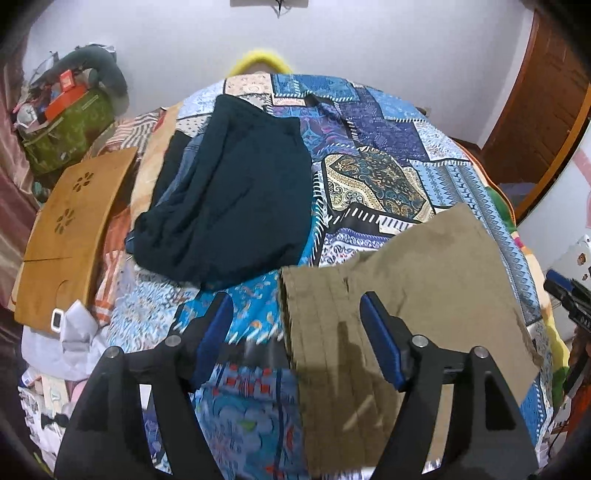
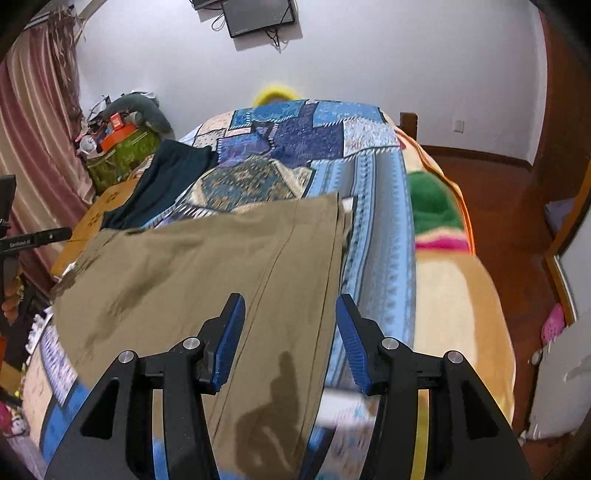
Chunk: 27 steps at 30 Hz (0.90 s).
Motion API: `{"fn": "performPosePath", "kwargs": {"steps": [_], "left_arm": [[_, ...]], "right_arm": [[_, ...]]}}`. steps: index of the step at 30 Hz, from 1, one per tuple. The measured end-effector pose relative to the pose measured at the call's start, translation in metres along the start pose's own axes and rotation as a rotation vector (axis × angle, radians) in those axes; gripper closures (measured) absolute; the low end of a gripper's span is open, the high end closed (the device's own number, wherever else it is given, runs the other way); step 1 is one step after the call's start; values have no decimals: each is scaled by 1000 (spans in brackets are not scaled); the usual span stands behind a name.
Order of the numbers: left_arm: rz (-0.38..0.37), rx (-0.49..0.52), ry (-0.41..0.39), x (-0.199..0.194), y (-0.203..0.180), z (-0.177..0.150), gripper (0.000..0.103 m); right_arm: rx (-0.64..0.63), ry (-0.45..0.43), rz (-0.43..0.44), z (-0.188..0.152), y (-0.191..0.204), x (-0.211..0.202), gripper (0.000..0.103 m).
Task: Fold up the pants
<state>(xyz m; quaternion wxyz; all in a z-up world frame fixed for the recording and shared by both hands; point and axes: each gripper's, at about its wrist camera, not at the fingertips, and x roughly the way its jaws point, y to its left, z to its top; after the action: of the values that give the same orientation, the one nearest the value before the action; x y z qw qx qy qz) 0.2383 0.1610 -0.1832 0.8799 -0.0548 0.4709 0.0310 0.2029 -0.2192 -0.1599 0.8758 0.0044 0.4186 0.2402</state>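
Note:
Olive-khaki pants lie flat on the patchwork bedspread, at the near right of the bed. My left gripper is open above their left edge, its right finger over the cloth and its left finger over the bedspread. In the right wrist view the same pants spread across the near bed. My right gripper is open above their right edge and holds nothing. A pile of dark teal and navy garments lies further back on the left.
A wooden lap tray rests at the bed's left side. A green bag with clutter stands behind it. A fuzzy blanket hangs over the bed's right side above a wooden floor. A monitor is on the wall.

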Motion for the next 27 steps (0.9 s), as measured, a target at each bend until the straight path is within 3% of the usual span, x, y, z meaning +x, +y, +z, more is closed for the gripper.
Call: {"fn": "performPosePath", "kwargs": {"steps": [7, 17, 21, 24, 27], "left_arm": [[-20, -7, 71, 43, -1, 20, 27], [-55, -7, 143, 79, -3, 14, 25], [-80, -10, 123, 78, 0, 10, 26], [-89, 6, 104, 76, -1, 8, 41], [-71, -3, 83, 76, -1, 5, 45]], "right_arm": [[-33, 35, 6, 42, -8, 53, 56], [12, 134, -13, 82, -39, 144, 56], [31, 198, -23, 84, -47, 172, 76], [23, 230, -24, 79, -46, 183, 92], [12, 226, -26, 73, -45, 183, 94]]}}
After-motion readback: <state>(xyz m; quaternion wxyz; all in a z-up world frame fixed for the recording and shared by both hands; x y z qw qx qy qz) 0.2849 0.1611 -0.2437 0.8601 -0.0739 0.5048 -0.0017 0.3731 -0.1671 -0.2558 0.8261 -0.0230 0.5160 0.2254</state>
